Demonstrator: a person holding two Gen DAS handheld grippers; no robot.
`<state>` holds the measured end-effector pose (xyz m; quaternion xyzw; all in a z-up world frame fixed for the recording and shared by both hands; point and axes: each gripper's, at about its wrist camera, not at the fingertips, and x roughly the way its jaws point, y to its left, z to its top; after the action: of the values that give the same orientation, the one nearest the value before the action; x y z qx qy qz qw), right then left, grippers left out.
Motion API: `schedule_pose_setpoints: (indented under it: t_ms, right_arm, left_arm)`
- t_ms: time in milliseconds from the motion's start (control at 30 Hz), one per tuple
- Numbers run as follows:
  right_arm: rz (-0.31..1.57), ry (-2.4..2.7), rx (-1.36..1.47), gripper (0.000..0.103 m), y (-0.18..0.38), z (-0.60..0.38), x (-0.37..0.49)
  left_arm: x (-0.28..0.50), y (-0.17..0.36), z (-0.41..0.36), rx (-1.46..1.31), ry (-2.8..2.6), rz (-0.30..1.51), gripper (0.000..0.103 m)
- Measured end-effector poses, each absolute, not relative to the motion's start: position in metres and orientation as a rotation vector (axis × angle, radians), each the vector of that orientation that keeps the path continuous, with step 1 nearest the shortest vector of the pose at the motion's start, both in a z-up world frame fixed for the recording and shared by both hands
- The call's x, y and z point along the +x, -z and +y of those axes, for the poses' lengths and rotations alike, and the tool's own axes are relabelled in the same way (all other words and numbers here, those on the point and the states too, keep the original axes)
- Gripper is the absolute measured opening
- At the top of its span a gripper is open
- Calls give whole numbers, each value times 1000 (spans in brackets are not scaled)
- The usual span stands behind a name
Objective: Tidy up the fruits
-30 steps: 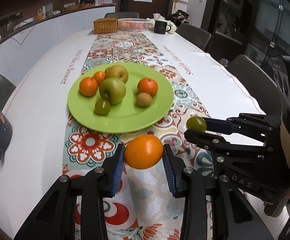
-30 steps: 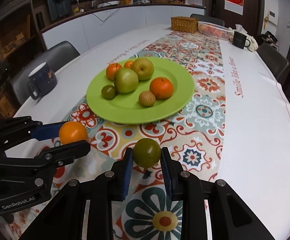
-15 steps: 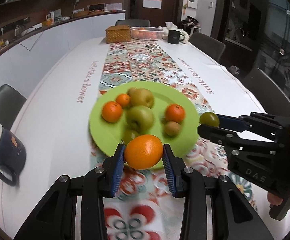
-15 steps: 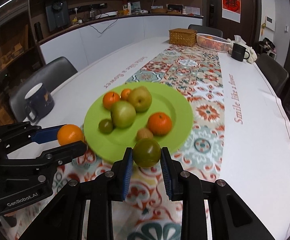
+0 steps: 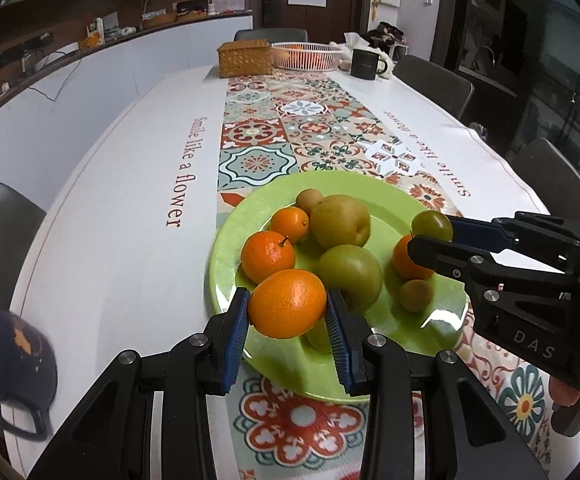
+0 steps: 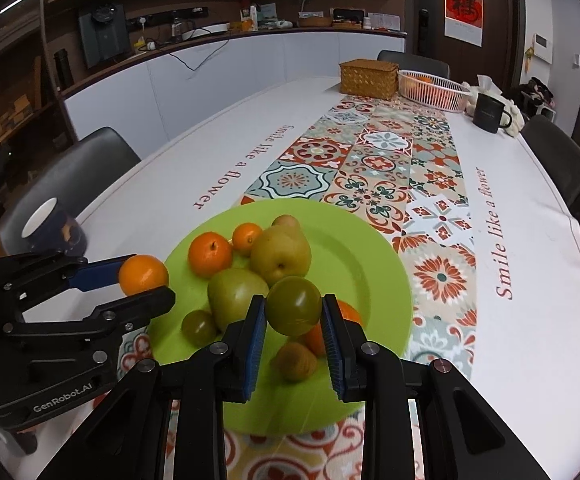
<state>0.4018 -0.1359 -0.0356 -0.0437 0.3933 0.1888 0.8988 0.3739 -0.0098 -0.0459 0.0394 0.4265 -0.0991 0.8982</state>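
My left gripper (image 5: 288, 312) is shut on an orange (image 5: 287, 303), held above the near left rim of the green plate (image 5: 393, 200). It also shows in the right wrist view (image 6: 146, 280). My right gripper (image 6: 293, 312) is shut on a small green fruit (image 6: 293, 305), held above the plate's (image 6: 361, 256) near part; it shows in the left wrist view (image 5: 429, 236) too. On the plate lie several fruits: a pear (image 5: 344, 221), a green apple (image 5: 347, 272), tangerines (image 5: 268, 256), a small brown fruit (image 5: 416, 295).
A dark blue mug (image 5: 8, 356) stands at the table's left edge. At the far end stand a wicker box (image 5: 244, 57), a white basket (image 5: 305, 56) and a black mug (image 5: 363, 63). Chairs surround the table.
Both grippers moved forward with their fruits, from in front of the plate to above its near part. The plate now looks closer and larger.
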Motion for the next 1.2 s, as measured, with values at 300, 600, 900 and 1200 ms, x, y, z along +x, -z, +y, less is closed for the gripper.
schedule_pose_setpoints:
  t_ms: [300, 600, 900, 1200]
  right_arm:
    - [802, -359, -109, 41, 41, -133, 404]
    - [742, -307, -107, 47, 22, -149, 360]
    - [653, -245, -63, 57, -12, -171, 295]
    - [577, -198, -41, 60, -45, -179, 216]
  left_arm:
    - [375, 50, -8, 99, 185, 878, 51]
    - [332, 24, -11, 99, 153, 810, 58]
    - [269, -18, -14, 67, 107, 713, 69]
    - [192, -45, -14, 51, 103, 640, 81]
